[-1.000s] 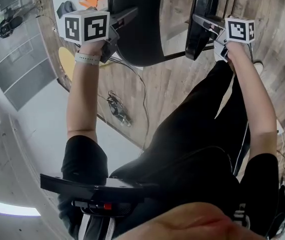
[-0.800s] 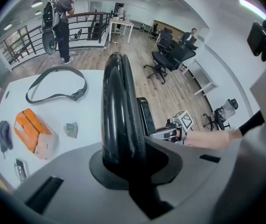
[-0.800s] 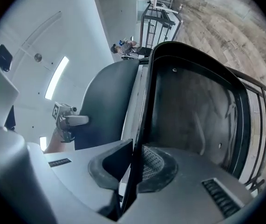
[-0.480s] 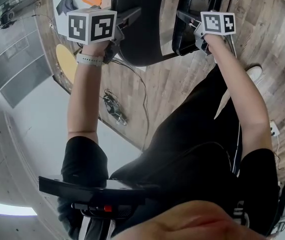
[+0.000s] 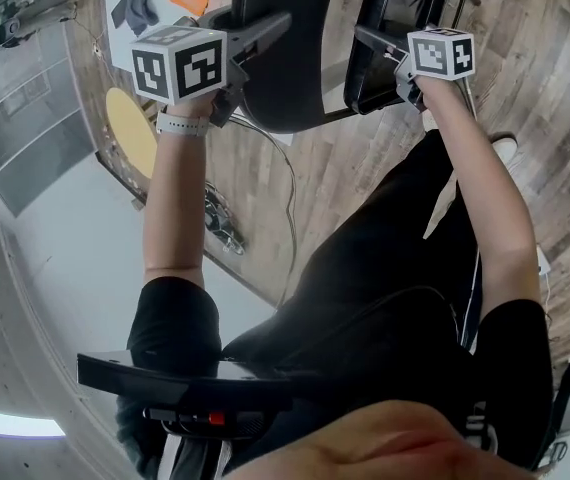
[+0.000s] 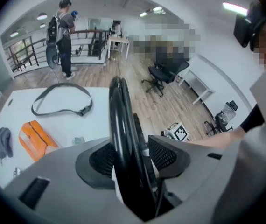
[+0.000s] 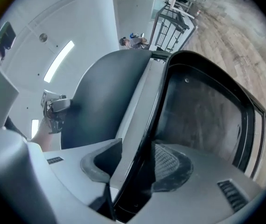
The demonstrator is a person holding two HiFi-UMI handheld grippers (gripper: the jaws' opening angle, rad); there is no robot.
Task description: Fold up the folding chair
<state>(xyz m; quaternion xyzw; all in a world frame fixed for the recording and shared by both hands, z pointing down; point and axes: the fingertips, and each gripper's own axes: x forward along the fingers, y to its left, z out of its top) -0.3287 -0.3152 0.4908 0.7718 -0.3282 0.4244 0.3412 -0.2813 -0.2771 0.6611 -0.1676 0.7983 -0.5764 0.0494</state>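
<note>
Left gripper (image 6: 132, 149): jaws just been opening, now wide, the thin black rim of the rounded panel (image 6: 119, 120) runs between the pads, brushing the left pad if anything, right pad clear of it, so no clamp. Right gripper (image 7: 137, 161): jaws also just been opening, about half apart, the edge of the framed panel (image 7: 203, 115) sits between them, loose. Both panels belong to the folding chair (image 5: 283, 63), which stands straight ahead of the person on the wood floor (image 5: 365, 168), panels close and near parallel with 1 narrow gap left. Step looks like letting go or regripping late in the fold. Next move probably needs fresh holds on the 2 rims, then pressing them together, watching for pinch at that gap. Room: white table (image 6: 53, 125) with orange pouch (image 6: 36, 138) just left, cable (image 5: 290, 203) on the floor, the person's legs close behind; open floor beyond.
</note>
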